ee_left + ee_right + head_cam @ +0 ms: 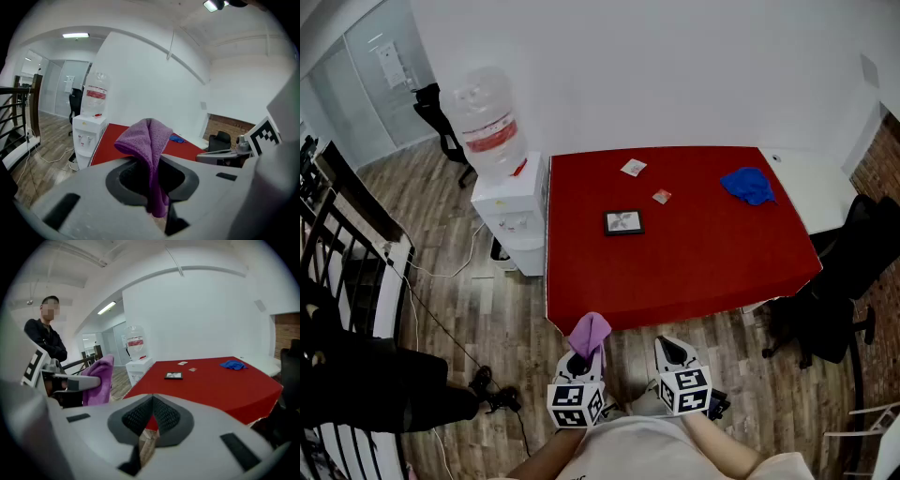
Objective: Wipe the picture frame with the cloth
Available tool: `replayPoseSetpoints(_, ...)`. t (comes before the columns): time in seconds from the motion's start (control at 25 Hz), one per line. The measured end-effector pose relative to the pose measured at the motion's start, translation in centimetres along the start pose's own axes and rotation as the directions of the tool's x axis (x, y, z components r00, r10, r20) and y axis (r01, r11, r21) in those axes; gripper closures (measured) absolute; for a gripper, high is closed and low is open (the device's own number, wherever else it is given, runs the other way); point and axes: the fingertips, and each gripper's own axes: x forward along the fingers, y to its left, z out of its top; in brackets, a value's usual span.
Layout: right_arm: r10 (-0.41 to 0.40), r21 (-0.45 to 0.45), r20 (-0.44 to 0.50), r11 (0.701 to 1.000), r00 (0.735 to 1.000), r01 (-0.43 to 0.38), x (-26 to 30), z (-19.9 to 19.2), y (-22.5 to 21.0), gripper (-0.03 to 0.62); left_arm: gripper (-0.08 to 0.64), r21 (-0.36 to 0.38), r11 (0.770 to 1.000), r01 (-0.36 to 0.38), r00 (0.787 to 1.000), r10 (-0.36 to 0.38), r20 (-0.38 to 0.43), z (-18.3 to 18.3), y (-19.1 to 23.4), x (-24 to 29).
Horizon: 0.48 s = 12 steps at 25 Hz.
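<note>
Nearest, over the wood-plank floor (487,309), the left gripper (578,364) pinches a purple microfibre cloth (590,332); the right gripper (668,347) is closed on nothing. Ahead, the red-covered table (703,267) carries the small black picture frame (623,222) (lying flat, mid-table), with a crumpled blue rag (748,185) at the far right and a white water dispenser (511,206) standing alongside.

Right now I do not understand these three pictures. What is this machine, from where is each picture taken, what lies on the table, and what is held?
There is no robot: a person holds a hand-held gripper in each hand. One picture comes from a camera on the head, looking down; the other two from cameras on the hand-held grippers. On the red table lie a picture frame, a blue cloth and two small cards. The left hand-held gripper pinches a purple cloth; the right hand-held gripper is shut, empty.
</note>
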Motion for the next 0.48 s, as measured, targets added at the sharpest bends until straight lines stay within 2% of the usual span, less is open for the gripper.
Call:
replayPoseSetpoints(0.28,0.008,0.012,-0.01,1.0,1.0,-0.008,2.5,0.6,-0.5,0.589,0.503,-0.015,1.0,-0.018,1.0,0.018,-0.015,0.3,1.8,1.7)
replayPoseSetpoints(0.48,0.033,0.014,-0.014,0.999,0.999,-0.033,6.4,2.0,-2.2,0.589,0.503,-0.017,0.999,-0.035,0.999,0.035,-0.023,1.3,3.0,5.4)
